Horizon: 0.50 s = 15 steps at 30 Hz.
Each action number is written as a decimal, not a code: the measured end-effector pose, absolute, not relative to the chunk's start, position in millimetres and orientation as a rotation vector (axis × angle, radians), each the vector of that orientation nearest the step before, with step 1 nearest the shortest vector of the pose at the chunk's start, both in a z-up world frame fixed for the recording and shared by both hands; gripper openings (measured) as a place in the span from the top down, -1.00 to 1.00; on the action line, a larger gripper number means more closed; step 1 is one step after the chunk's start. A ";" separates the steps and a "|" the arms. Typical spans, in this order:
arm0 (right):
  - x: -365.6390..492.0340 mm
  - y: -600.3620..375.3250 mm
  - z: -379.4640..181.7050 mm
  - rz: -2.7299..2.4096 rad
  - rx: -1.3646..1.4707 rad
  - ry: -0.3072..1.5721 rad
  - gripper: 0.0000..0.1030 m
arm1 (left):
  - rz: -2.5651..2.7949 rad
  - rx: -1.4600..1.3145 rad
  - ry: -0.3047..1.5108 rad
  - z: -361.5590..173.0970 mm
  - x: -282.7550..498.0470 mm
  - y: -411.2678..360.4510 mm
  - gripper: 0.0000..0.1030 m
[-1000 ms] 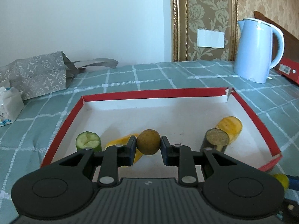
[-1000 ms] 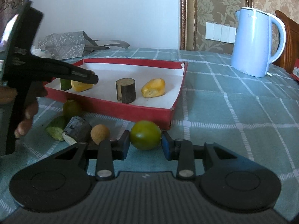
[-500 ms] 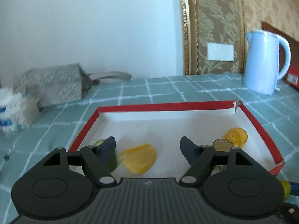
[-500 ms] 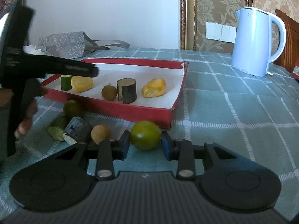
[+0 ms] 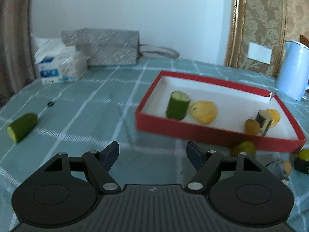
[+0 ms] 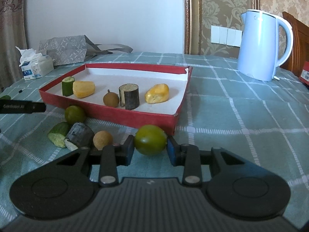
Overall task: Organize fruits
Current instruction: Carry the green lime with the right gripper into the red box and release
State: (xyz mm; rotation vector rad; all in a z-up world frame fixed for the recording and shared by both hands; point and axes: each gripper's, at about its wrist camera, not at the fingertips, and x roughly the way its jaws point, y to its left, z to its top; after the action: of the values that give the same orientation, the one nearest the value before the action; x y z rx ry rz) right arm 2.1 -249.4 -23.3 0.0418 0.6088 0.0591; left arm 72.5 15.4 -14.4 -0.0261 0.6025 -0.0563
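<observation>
Since a second ago, left tongs released the brown fruit into the red tray, frame centre; now apart, empty, swung toward the stray cucumber piece at left edge. Right tongs clamp the green fruit on the worktop below the tray, apparently staged for loading next.

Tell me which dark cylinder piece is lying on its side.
The dark cylinder outside the red box, beside the cucumber piece; the boxed one stands upright.

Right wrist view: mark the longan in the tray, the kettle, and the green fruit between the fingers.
longan (image 6: 111, 100), right wrist view, middle of its brown skin
kettle (image 6: 258, 46), right wrist view, middle of its body
green fruit (image 6: 150, 142), right wrist view, front of its skin
</observation>
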 end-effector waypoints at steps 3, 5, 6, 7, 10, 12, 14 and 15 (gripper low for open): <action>1.4 -250.0 -22.8 0.052 0.046 0.603 0.35 | -0.053 -0.057 0.625 -17.9 72.0 22.7 -0.49; 1.1 -250.2 -22.6 0.047 0.046 0.599 0.35 | -0.056 -0.055 0.648 -20.8 75.1 21.5 -0.50; 0.7 -250.0 -22.3 0.045 0.045 0.596 0.35 | -0.052 -0.038 0.649 -21.6 75.3 19.6 -0.51; 0.0 -249.6 -22.1 0.044 0.041 0.591 0.35 | -0.047 -0.022 0.648 -22.4 74.5 17.6 -0.52; -4.2 -246.5 -17.7 0.036 0.021 0.558 0.35 | -0.064 0.003 0.646 -23.2 72.0 13.2 -0.52; -5.3 -246.9 -11.6 0.046 0.027 0.533 0.35 | -0.075 0.013 0.638 -22.7 70.1 10.9 -0.52; -1.6 -245.8 -6.5 0.044 0.019 0.531 0.35 | -0.083 0.011 0.636 -21.9 70.0 10.4 -0.52; 1.7 -246.0 -4.5 0.040 0.022 0.530 0.35 | -0.084 0.007 0.637 -21.9 70.2 10.7 -0.52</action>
State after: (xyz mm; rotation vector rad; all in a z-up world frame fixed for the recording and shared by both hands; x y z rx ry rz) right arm 1.7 -246.0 -4.5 0.0217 0.5298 0.0404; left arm 70.2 10.7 -21.9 0.0067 0.6374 -0.0835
